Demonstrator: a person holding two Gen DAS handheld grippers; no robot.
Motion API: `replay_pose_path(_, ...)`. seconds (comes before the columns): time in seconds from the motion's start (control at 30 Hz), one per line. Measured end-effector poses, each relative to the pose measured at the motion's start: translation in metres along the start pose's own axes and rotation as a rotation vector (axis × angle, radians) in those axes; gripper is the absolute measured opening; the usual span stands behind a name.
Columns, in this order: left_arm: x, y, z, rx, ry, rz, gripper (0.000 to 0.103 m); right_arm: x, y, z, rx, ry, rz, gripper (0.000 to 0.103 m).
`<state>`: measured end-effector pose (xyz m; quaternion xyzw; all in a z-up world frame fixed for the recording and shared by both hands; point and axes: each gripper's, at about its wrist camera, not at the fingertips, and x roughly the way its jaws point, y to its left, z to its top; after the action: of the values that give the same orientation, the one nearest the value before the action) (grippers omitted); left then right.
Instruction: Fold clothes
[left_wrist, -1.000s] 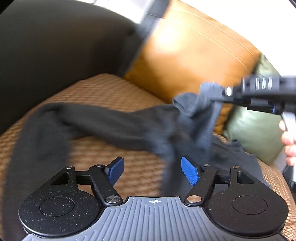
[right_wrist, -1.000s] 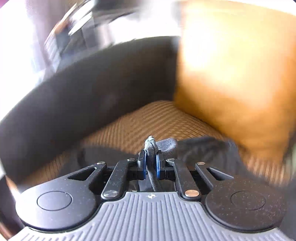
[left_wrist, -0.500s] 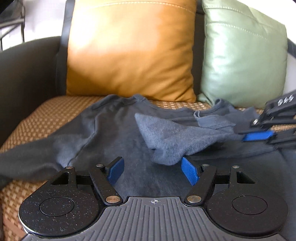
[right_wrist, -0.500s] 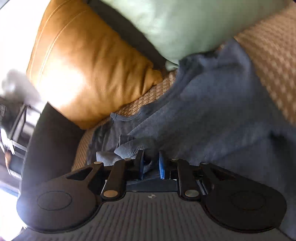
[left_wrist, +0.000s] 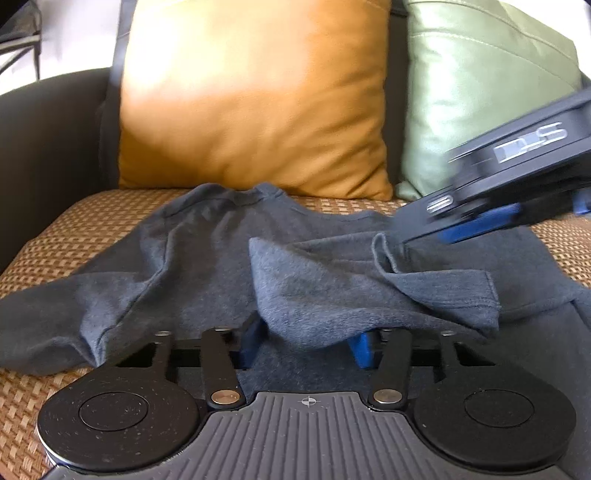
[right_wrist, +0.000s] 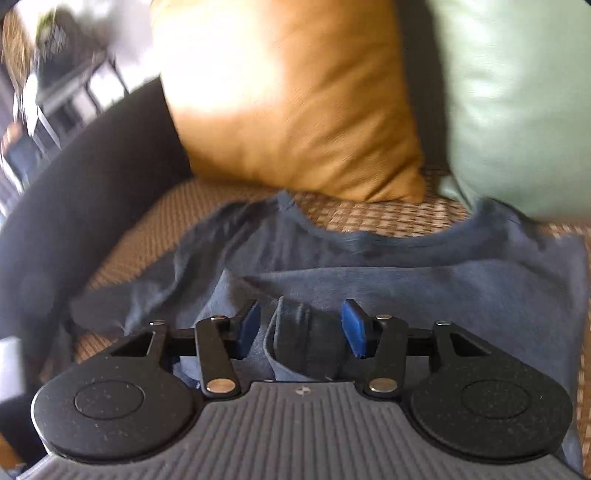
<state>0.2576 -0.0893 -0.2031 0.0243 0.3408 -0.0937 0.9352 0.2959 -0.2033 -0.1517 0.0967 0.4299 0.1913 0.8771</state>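
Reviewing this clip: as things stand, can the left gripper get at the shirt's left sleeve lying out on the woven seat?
Probably yes. The left sleeve lies flat and uncovered on the woven seat, off to the side of the left gripper, whose jaws are closing around the folded-over sleeve. It would have to let that go first.

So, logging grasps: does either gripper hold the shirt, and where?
Neither. Right gripper is opening, sleeve cuff loose between its fingers; left gripper is closing over sleeve fold.

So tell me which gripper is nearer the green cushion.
Right. The right gripper hovers over the shirt just in front of the green cushion. The left gripper sits farther back, at the shirt's near fold.
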Motion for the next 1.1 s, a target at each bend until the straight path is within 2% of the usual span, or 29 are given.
replay_pose_path(0.03, 0.0, -0.001, 0.0, 0.013, -0.001, -0.004, 0.029, 0.007, 0.007, 0.001, -0.034, 0.021, -0.019, 0.056)
replay_pose_path(0.07, 0.0, -0.002, 0.0, 0.023, -0.002, -0.006, 0.014, 0.014, 0.015, 0.001, -0.068, 0.043, -0.038, 0.056)
replay_pose_path(0.1, 0.0, -0.001, -0.001, 0.026, -0.002, -0.001, 0.009, 0.021, 0.022, 0.002, -0.103, 0.064, -0.057, 0.055)
replay_pose_path(0.13, 0.0, 0.0, -0.001, 0.027, -0.002, 0.002, 0.007, 0.028, 0.029, 0.002, -0.137, 0.086, -0.077, 0.04)
replay_pose_path(0.17, 0.0, 0.002, -0.001, 0.022, -0.001, -0.003, 0.005, 0.032, 0.032, 0.001, -0.162, 0.108, -0.108, 0.018)
replay_pose_path(0.2, 0.0, 0.003, -0.002, 0.017, 0.0, -0.008, 0.005, 0.028, 0.027, 0.003, -0.128, 0.088, -0.104, 0.007)
replay_pose_path(0.23, 0.0, 0.005, -0.002, 0.014, -0.001, -0.011, 0.005, 0.024, 0.023, 0.006, -0.088, 0.064, -0.097, 0.007)
replay_pose_path(0.3, 0.0, 0.005, -0.004, 0.018, -0.006, -0.009, 0.005, -0.003, 0.008, 0.011, -0.008, -0.045, -0.065, 0.007)
replay_pose_path(0.37, -0.001, 0.004, -0.005, 0.025, -0.013, -0.004, 0.004, -0.025, -0.015, 0.004, 0.078, -0.116, -0.06, 0.007)
replay_pose_path(0.47, -0.001, 0.002, -0.006, 0.036, -0.008, 0.004, 0.005, -0.032, -0.055, -0.017, 0.181, -0.089, -0.137, 0.013)
replay_pose_path(0.5, -0.001, 0.001, -0.005, 0.043, -0.001, 0.007, 0.019, -0.027, -0.066, -0.023, 0.204, -0.033, -0.177, 0.015)
replay_pose_path(0.53, -0.002, 0.0, -0.005, 0.052, 0.007, 0.007, 0.026, -0.022, -0.076, -0.03, 0.221, 0.023, -0.217, 0.015)
replay_pose_path(0.57, -0.005, 0.001, -0.004, 0.069, 0.027, -0.006, 0.039, -0.021, -0.082, -0.035, 0.23, 0.045, -0.241, 0.014)
replay_pose_path(0.6, -0.01, 0.004, -0.002, 0.073, 0.05, -0.022, 0.06, -0.026, -0.085, -0.038, 0.247, 0.026, -0.25, 0.014)
replay_pose_path(0.63, -0.016, 0.008, -0.001, 0.076, 0.07, -0.039, 0.069, -0.035, -0.08, -0.038, 0.235, -0.002, -0.243, 0.024)
replay_pose_path(0.7, -0.041, 0.022, 0.0, 0.052, 0.083, -0.081, 0.073, -0.052, -0.067, -0.036, 0.206, -0.059, -0.227, 0.035)
replay_pose_path(0.73, -0.06, 0.032, -0.001, 0.031, 0.068, -0.091, 0.074, -0.06, -0.06, -0.035, 0.191, -0.087, -0.219, 0.035)
replay_pose_path(0.77, -0.08, 0.043, -0.003, 0.008, 0.051, -0.096, 0.077, -0.067, -0.046, -0.033, 0.154, -0.096, -0.173, 0.035)
replay_pose_path(0.83, -0.125, 0.069, -0.012, -0.065, 0.0, -0.058, 0.084, -0.078, -0.012, -0.03, 0.078, -0.108, -0.07, 0.037)
replay_pose_path(0.87, -0.147, 0.082, -0.017, -0.101, -0.023, -0.033, 0.088, -0.083, 0.006, -0.031, 0.047, -0.108, -0.013, 0.037)
replay_pose_path(0.97, -0.2, 0.13, -0.044, -0.194, -0.036, 0.132, 0.089, -0.083, 0.068, -0.043, -0.043, -0.058, 0.143, 0.044)
replay_pose_path(1.03, -0.223, 0.165, -0.067, -0.274, 0.006, 0.212, 0.088, -0.074, 0.107, -0.056, -0.106, 0.001, 0.228, 0.045)
replay_pose_path(1.1, -0.239, 0.195, -0.09, -0.36, 0.052, 0.243, 0.088, -0.065, 0.146, -0.075, -0.182, 0.049, 0.3, 0.047)
